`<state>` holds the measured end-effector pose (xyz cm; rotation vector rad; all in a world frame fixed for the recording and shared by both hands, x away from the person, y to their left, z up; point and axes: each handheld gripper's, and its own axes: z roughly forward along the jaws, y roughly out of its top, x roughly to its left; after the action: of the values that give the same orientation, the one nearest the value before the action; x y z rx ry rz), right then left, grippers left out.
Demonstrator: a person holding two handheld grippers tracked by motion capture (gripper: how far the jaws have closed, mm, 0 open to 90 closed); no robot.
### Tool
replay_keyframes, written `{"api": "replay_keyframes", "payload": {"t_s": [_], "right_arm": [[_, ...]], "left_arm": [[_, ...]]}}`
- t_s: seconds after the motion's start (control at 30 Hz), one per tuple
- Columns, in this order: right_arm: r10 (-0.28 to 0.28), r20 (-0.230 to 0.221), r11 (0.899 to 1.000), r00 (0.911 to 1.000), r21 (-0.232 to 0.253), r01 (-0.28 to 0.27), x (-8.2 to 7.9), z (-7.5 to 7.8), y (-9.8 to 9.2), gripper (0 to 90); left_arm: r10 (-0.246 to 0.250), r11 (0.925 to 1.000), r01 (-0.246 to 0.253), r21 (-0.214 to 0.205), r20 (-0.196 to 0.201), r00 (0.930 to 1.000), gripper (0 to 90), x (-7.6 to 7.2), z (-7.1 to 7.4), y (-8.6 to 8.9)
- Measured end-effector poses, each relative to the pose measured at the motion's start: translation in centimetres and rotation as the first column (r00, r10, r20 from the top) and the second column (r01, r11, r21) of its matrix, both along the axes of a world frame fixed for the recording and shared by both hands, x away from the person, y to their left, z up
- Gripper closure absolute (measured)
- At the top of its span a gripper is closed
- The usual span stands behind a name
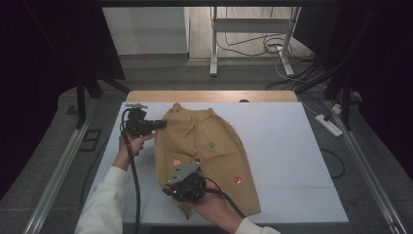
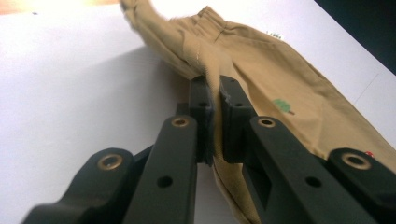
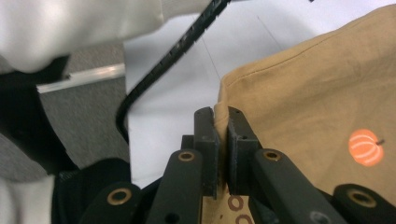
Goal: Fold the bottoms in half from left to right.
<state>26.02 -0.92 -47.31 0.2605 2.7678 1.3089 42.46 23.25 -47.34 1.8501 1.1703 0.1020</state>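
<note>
Tan child's trousers (image 1: 209, 141) with a green tree patch (image 1: 212, 144), an orange pumpkin (image 1: 177, 162) and a red mushroom (image 1: 237, 179) lie on the pale table cover (image 1: 292, 161). My left gripper (image 1: 163, 124) is at their left edge near the waistband. Seen in the left gripper view, my left gripper (image 2: 214, 86) is shut on a raised fold of the trousers (image 2: 280, 84). At the near end of the left leg is my right gripper (image 1: 170, 191). The right gripper view has that gripper (image 3: 221, 114) shut on the edge of the trousers (image 3: 317, 93), close to the pumpkin (image 3: 365, 147).
The left gripper's black cable (image 1: 134, 180) runs down along the white-sleeved left forearm (image 1: 104, 202). A wooden table edge (image 1: 209, 96) shows at the back. Metal rails (image 1: 58, 170) flank the table, and a power strip (image 1: 328, 124) lies on the floor at right.
</note>
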Motion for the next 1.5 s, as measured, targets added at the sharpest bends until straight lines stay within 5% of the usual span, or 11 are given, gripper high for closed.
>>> {"api": "replay_keyframes", "payload": {"t_s": [0.57, 1.5], "right_arm": [[-0.075, -0.036, 0.996, 0.9966, -0.041, 0.073, 0.8, -0.9, -4.1, 84.6], [-0.154, -0.063, 0.988, 0.986, -0.022, 0.153, 0.9, -0.9, -9.0, 84.9]], "left_arm": [[-0.012, 0.9996, 0.013, 0.026, -0.025, 0.9996, 83.9, 0.3, -1.1, -2.2], [-0.061, 0.998, 0.061, 0.016, 0.023, 0.9979, 82.7, 0.2, -0.2, -5.3]]}}
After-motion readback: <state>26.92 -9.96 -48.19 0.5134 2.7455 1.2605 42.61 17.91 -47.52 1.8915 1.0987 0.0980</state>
